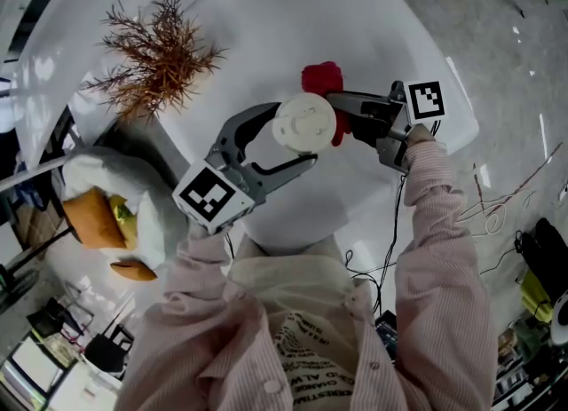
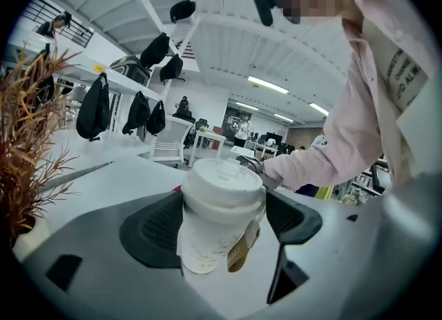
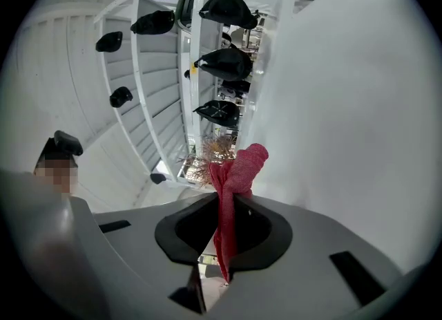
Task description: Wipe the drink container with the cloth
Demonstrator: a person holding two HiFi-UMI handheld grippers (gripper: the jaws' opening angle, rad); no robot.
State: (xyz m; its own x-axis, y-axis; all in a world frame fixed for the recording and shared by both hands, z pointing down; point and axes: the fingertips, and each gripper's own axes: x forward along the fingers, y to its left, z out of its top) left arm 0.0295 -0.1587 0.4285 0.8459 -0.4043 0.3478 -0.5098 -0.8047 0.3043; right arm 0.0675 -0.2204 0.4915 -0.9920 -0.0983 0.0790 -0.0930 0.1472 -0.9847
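A white paper drink cup [image 1: 304, 123] with a white lid and a brown tag is lifted above the white table [image 1: 373, 27]. My left gripper [image 1: 286, 138] is shut on the cup [image 2: 219, 216], its black pads pressing both sides. A red cloth [image 1: 323, 79] hangs pinched in my right gripper [image 1: 342, 109], just right of and behind the cup. In the right gripper view the cloth [image 3: 232, 194] sticks up bunched between the closed jaws, and the cup is not visible there.
A dried brown plant [image 1: 160, 54] stands at the table's left. A white chair with orange cushions [image 1: 93, 218] sits lower left. Cables [image 1: 497, 209] lie on the floor to the right. Shelves with black bags [image 2: 138, 111] line the room.
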